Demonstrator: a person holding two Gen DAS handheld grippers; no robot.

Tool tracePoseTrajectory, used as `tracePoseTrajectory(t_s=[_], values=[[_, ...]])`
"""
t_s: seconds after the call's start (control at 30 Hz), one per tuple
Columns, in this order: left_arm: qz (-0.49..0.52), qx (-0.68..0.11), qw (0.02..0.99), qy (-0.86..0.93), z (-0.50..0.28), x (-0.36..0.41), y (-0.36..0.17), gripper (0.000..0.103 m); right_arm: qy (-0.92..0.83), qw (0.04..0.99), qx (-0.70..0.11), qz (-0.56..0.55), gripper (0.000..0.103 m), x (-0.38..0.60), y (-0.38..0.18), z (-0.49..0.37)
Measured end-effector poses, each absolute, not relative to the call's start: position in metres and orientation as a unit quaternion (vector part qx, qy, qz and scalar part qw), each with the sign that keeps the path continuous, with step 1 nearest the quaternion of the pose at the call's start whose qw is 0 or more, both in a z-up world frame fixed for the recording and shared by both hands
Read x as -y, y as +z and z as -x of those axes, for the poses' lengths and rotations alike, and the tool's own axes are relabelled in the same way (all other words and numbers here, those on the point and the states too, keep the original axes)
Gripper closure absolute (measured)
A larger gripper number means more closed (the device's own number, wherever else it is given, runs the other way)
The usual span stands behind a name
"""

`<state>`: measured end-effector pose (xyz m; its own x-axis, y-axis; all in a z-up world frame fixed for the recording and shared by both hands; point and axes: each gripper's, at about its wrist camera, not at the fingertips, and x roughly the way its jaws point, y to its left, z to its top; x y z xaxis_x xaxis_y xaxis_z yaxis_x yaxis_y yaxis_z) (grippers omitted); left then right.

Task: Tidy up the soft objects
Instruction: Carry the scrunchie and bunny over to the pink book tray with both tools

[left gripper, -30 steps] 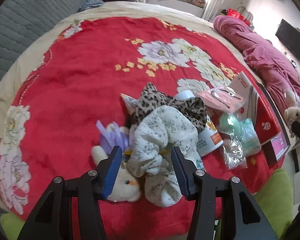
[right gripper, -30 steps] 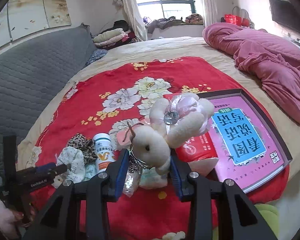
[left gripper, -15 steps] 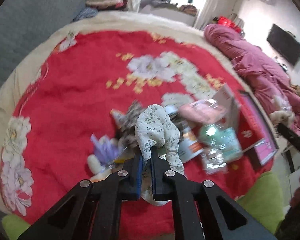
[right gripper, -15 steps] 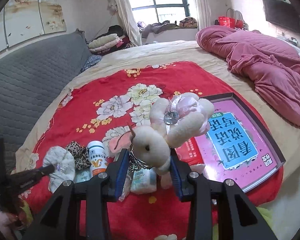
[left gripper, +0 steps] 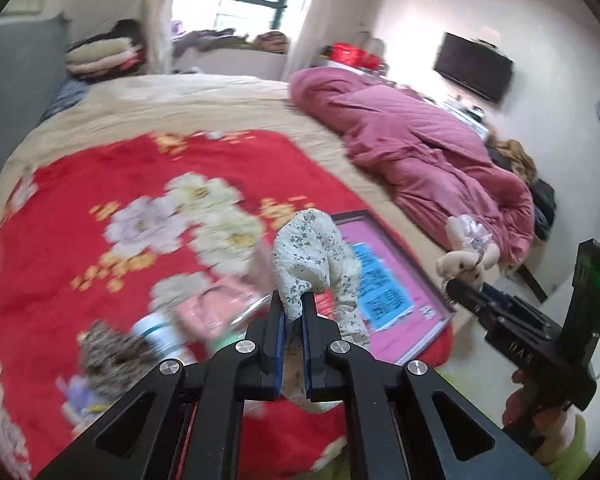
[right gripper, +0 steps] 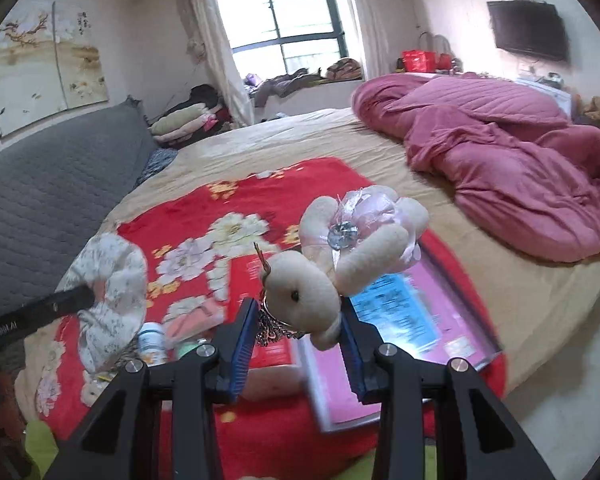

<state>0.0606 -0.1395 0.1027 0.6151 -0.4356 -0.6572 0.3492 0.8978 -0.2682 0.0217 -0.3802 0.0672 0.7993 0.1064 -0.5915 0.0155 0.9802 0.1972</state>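
Your left gripper is clamped tight on the floral scrunchie, pinching one fold so the rest of the loop stands up and droops past the pads; that narrow bite suits thin fabric, which would slip from a looser hold. It hangs clear above the red blanket, over the edge nearest the pink book. Your right gripper holds the plush toy by its head, jaws partly closed around the soft stuffing, also lifted off the blanket and over the book. The bottle and packets lie on the blanket, probably because they are not soft things to sort.
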Motion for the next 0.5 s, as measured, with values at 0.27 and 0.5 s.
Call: tracePoseTrajectory(t_s=[0.27,0.5], values=[[0.031,-0.397,0.876,-0.272,-0.089,0.236,0.102,0.096,-0.002,0.941,-0.321,-0.107,0.063,0.437,0.062,-0.018],[-0.015,-0.433,0.855,-0.284,-0.118,0.303,0.07,0.096,-0.013,0.928,-0.357,-0.106,0.063,0.455,0.028,-0.03]])
